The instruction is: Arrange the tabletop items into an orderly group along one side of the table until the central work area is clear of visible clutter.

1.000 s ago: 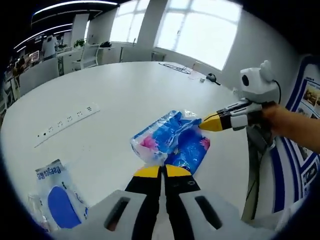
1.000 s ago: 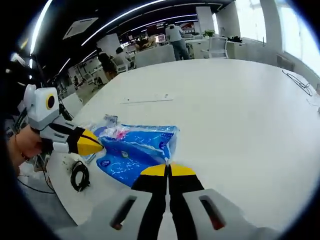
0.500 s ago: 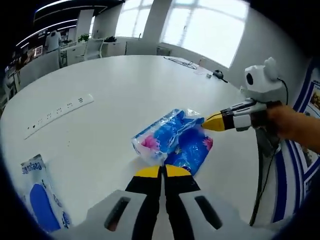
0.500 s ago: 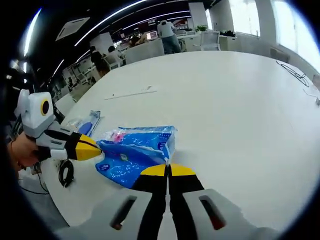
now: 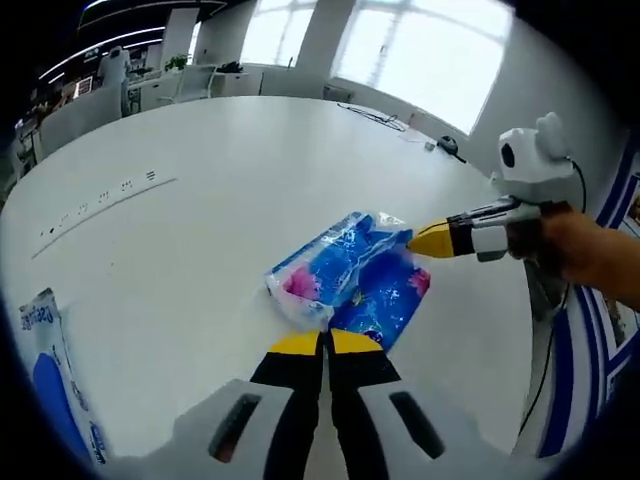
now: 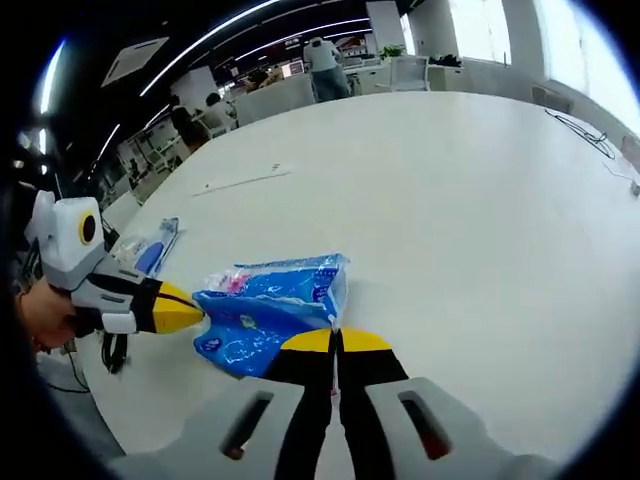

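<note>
Blue plastic packs (image 5: 348,283) at centre of the left gripper view, just below centre-left in the right gripper view (image 6: 270,310): crinkled glossy film, blue with white print and a pink patch at one end, one rounded pack lying on a flatter one, resting on the white table (image 5: 220,200). Left gripper (image 5: 323,343) at bottom centre, yellow tips pressed together, pinching the near edge of the packs. Right gripper (image 6: 338,342) likewise closed on the opposite edge, entering the left gripper view from the right, held by a hand (image 5: 585,250). Another blue-and-white pouch (image 5: 45,370) at lower left. White power strip (image 5: 95,205) at upper left.
</note>
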The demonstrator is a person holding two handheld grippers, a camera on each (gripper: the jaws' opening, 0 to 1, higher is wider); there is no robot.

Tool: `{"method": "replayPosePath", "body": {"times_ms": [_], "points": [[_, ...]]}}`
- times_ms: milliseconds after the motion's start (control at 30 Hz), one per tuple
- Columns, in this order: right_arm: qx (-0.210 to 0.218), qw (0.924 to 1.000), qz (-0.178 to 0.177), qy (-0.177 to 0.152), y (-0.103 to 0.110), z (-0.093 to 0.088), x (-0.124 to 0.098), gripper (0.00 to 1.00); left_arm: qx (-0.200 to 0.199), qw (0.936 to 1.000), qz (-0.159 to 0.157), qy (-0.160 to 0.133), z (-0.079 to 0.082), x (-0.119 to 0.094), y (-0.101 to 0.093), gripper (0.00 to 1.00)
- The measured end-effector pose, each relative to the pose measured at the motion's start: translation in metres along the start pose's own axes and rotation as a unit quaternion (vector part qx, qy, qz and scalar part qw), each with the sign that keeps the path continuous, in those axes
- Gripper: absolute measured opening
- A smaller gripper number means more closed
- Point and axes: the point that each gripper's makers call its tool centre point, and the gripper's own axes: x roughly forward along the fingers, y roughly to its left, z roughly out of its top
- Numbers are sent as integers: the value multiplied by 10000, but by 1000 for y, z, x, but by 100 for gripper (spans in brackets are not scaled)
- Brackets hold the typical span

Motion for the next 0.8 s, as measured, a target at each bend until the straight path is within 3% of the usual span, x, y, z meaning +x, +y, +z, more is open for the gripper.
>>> {"method": "replayPosePath", "body": {"times_ms": [500,800], "points": [[58,10000,51,29,0,-9,0,0,23,9999,-1,104,-9,4,0,0],[84,10000,13,47,-3,-12,1,3,-16,9998,-61,164,-14,4,-3,6]]}}
